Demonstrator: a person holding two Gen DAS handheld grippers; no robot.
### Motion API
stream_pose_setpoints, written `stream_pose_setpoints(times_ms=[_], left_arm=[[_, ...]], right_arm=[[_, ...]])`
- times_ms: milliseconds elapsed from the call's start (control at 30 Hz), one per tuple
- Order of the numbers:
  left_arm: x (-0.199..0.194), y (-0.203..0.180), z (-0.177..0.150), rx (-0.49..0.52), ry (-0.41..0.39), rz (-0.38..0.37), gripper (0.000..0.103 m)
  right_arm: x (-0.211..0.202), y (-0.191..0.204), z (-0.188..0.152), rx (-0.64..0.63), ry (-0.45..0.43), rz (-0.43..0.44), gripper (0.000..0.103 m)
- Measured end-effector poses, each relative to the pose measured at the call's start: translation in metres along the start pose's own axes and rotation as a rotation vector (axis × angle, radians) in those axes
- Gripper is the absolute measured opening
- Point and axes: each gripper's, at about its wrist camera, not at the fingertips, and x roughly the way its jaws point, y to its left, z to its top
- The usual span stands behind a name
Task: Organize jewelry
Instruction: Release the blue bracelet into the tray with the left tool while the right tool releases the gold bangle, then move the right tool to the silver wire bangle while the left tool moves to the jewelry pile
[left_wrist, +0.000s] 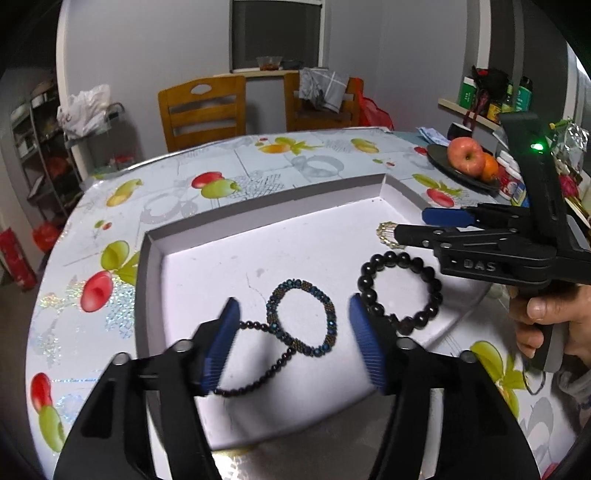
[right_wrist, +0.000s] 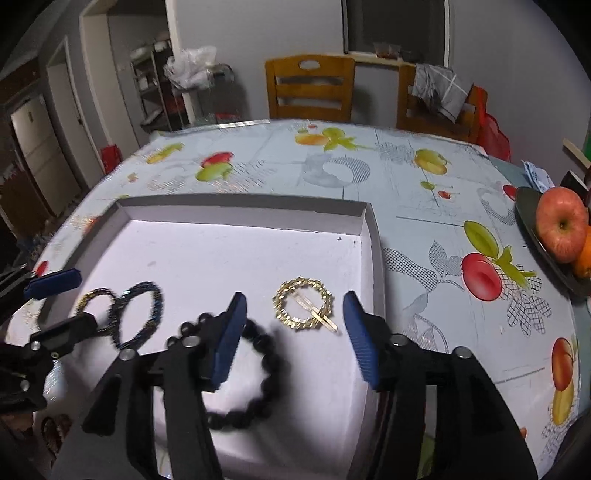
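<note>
left wrist view: the left gripper (left_wrist: 291, 343) is shown with its fingers (left_wrist: 225, 347) spread apart and nothing pressed between them; the blue beaded bracelet (left_wrist: 304, 317) lies between them on the floor of the white tray (left_wrist: 258, 206), linked to a thin dark bead strand (left_wrist: 251, 373) that passes beside the left finger. the black bead bracelet (left_wrist: 400, 291) is seen just to the right, also in the tray, which rests on the counter (left_wrist: 166, 192). the right gripper (left_wrist: 406, 225) enters from the right, held by a hand (left_wrist: 546, 321).

right wrist view: the right gripper (right_wrist: 293, 339) is likewise released, its fingers standing either side of the gold wreath brooch (right_wrist: 304, 309) without contact.

handling: the bracelets are judged light, limp and prone to sagging or rolling; a pinch across one side of the loop is advised. the brooch is judged stiff, small and slippery; its rim should be taken.

view differences: the brooch is seen whole only in the right wrist view; the thin strand is seen clearly only in the left wrist view
</note>
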Motion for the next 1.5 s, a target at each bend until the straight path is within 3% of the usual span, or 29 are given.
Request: stream_pose_setpoints(times_ms=[67, 300, 400, 833, 1133, 1467, 1500], left_arm=[[-0.008, 0.000, -0.004, 0.000, -0.012, -0.007, 0.074], [-0.031, -0.005, -0.021, 0.007, -0.029, -0.037, 0.077], [-0.044, -0.009, -0.030, 0.017, -0.035, -0.052, 0.077], [-0.090, -0.017, -0.077, 0.059, -0.048, -0.079, 0.079], [-0.096, -0.017, -0.113, 0.038, -0.002, -0.089, 0.079], [-0.091, -0.009, -0.119, 0.003, 0.039, -0.094, 0.079], [-0.089, -0.009, -0.119, 0.001, 0.047, -0.092, 0.079]], right_arm=[[-0.017, -0.001, -0.006, -0.009, -0.026, 0.013, 0.056], [-0.071, -0.018, -0.033, 0.005, -0.078, 0.023, 0.057], [-0.089, -0.026, -0.051, -0.002, -0.069, 0.025, 0.062], [-0.139, -0.025, -0.143, -0.014, -0.016, 0.059, 0.063], [-0.142, -0.002, -0.168, -0.095, 0.054, 0.051, 0.063], [-0.128, -0.004, -0.173, -0.090, 0.097, 0.017, 0.063], [-0.127, -0.004, -0.173, -0.092, 0.097, 0.014, 0.058]])
